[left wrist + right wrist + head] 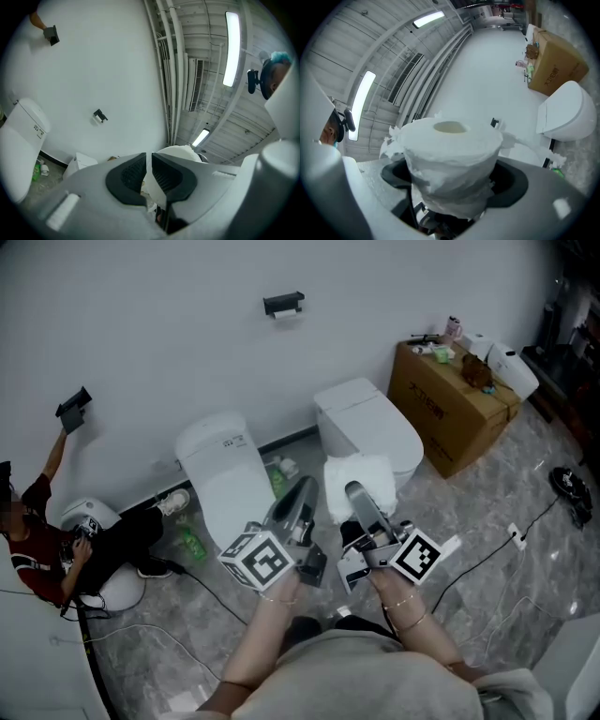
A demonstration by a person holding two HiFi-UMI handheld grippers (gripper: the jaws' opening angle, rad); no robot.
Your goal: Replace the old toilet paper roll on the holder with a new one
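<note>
A new white toilet paper roll (359,477) (450,159) sits between the wide-spread jaws of my right gripper (357,493) (452,185), which is shut on it, the roll's hollow core facing up. My left gripper (303,488) (149,164) hangs just left of it, shut with nothing between its pads. The black paper holder (283,304) (99,116) (494,123) is mounted on the white wall far ahead of both grippers. A small bit of white shows under the holder; I cannot tell how much roll is on it.
Two white toilets (223,474) (370,427) stand against the wall below the holder. A cardboard box (455,409) with spare rolls (511,369) is at the right. A person (42,545) sits on the floor at the left. Green bottles (192,542) and cables (487,559) lie on the floor.
</note>
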